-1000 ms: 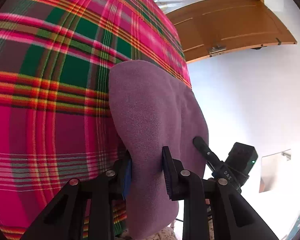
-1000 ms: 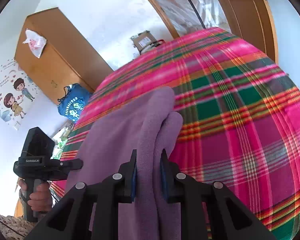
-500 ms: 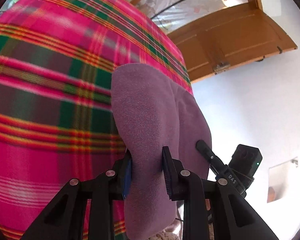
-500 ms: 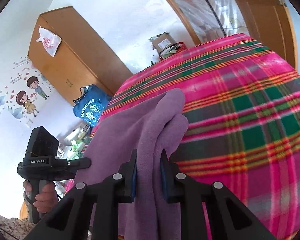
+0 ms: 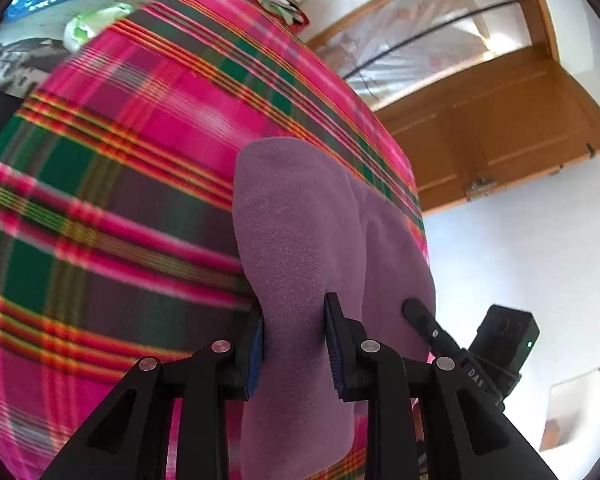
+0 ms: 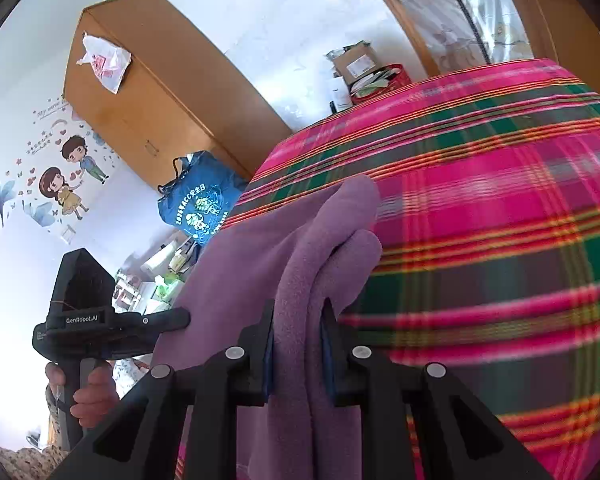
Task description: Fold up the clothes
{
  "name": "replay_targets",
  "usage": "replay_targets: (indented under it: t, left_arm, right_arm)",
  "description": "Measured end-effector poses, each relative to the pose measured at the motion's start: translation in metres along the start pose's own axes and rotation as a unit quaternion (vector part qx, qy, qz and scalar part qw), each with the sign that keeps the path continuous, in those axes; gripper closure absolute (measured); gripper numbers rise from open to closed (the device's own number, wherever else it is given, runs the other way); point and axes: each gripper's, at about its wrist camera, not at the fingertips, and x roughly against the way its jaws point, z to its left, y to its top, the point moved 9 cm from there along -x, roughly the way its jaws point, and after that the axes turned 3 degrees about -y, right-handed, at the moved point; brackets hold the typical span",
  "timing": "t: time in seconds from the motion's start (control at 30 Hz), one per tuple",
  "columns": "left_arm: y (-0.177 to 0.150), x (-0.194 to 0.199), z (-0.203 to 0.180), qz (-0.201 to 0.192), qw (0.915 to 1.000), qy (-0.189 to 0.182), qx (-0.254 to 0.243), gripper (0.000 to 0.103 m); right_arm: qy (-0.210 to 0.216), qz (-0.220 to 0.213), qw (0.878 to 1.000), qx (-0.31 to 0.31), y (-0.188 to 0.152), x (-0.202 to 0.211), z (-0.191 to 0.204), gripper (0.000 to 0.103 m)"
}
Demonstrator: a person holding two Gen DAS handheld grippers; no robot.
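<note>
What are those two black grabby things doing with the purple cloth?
A person is folding clothes with a grabber in each hand. The left gripper and the right gripper each pinch a bunched part of the same purple fleece garment between their fingers. The garment is held up over a bed covered with a pink and green plaid blanket. In the right wrist view you can see the person's hand gripping the left tool's handle. The fold is not laid down yet.
</note>
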Motion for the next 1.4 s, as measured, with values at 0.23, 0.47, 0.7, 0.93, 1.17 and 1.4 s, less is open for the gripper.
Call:
replay_targets:
  t: [0.23,0.47,0.7,0.93,1.17,1.4]
  left_arm:
    - [0.026,0.004,0.018,-0.017,0.9997,0.01,0.016,0.075]
    - [0.047,0.012,0.035,-0.033,0.999,0.019,0.025,0.075]
    - [0.069,0.019,0.057,-0.05,0.9971,0.042,0.04,0.075]
    - [0.081,0.039,0.077,-0.067,0.9948,0.059,0.048,0.075]
    - [0.103,0.04,0.086,-0.074,0.9931,0.073,0.056,0.075]
    - [0.112,0.051,0.09,-0.085,0.9919,0.079,0.052,0.075]
  right_arm:
    - [0.01,0.007,1.0,-0.003,0.012,-0.034,0.012,0.083]
    - [0.022,0.011,1.0,-0.008,0.022,-0.062,0.024,0.083]
    - [0.031,0.015,0.999,-0.005,0.032,-0.089,0.041,0.083]
    - [0.046,0.023,0.999,-0.007,0.036,-0.114,0.054,0.083]
    - [0.062,0.025,0.998,-0.014,0.042,-0.137,0.071,0.083]
    - [0.07,0.028,0.997,-0.012,0.043,-0.147,0.084,0.083]
